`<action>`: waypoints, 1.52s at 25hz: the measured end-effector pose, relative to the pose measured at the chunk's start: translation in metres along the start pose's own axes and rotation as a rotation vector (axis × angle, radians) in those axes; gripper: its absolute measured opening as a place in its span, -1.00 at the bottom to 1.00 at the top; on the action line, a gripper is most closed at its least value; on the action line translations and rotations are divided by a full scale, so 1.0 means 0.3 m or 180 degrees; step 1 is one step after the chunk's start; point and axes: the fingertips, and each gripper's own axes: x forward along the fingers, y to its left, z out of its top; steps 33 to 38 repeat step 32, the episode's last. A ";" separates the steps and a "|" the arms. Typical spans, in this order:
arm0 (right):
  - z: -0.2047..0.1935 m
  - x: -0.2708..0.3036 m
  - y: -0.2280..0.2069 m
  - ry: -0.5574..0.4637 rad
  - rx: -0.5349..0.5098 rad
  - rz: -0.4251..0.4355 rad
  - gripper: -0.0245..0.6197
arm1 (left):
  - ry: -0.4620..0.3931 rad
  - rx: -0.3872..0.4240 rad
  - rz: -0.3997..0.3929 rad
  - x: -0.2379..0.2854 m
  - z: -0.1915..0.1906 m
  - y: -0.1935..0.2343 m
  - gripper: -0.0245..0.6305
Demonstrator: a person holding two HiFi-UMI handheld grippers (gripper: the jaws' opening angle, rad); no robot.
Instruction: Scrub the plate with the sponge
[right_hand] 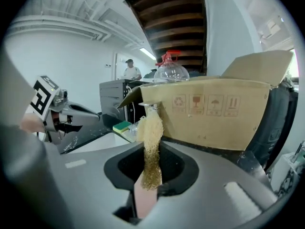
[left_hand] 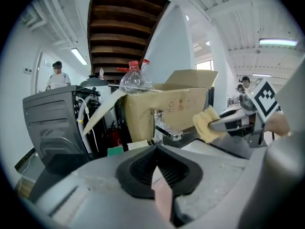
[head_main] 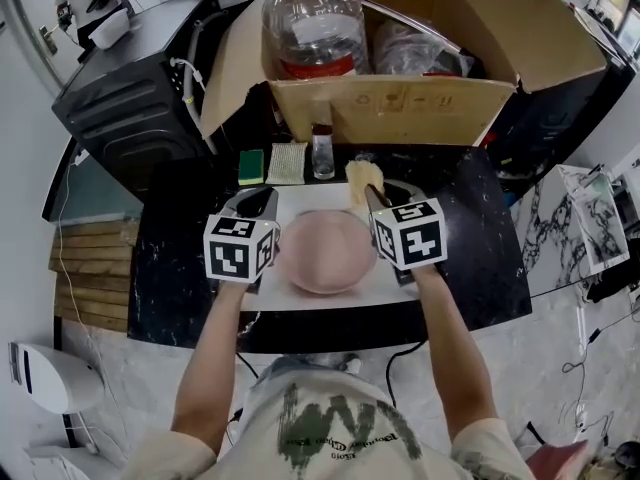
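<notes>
1. The person's forearms reach forward side by side. The left gripper (head_main: 258,206) and right gripper (head_main: 376,200) sit level with each other, marker cubes facing up, one on each side of the plate.
2. The left gripper's jaws are pressed onto the thin rim of the round pale pink plate (head_main: 325,251), which shows edge-on in the left gripper view.
3. The right gripper's jaws pinch a yellowish fibrous sponge (head_main: 362,178). Its long axis runs along the jaws, and its free end sticks out past the tips toward the open brown cardboard box (head_main: 400,108).
4. The plate is over the white sink basin (head_main: 310,198) in the middle of the black counter (head_main: 470,238), broad face turned upward.
5. Along the counter's far edge lie a green and yellow block sponge (head_main: 251,166), a pale ribbed pad (head_main: 288,163) and a small clear bottle (head_main: 322,153), with a chrome tap (left_hand: 164,127) nearby.
6. A big clear plastic bottle (head_main: 315,23) with a red cap stands in the box, and a black machine (head_main: 125,108) sits off the counter's far left corner.
</notes>
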 end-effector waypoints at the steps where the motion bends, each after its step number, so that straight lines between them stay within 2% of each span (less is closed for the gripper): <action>1: 0.014 -0.011 -0.002 -0.0077 -0.0010 -0.0046 -0.74 | -0.0023 -0.0002 0.0004 -0.006 0.007 0.010 -0.92; 7: 0.086 -0.070 -0.004 -0.0539 -0.0012 -0.0255 -0.75 | -0.0213 0.0039 -0.0018 -0.034 0.050 0.058 -0.92; 10: 0.103 -0.086 -0.004 -0.0666 -0.0029 -0.0340 -0.75 | -0.0234 0.0008 -0.0007 -0.048 0.047 0.086 -0.92; 38: 0.126 -0.086 0.012 -0.0704 -0.0117 -0.0358 -0.75 | -0.0259 0.0045 -0.0064 -0.050 0.066 0.092 -0.92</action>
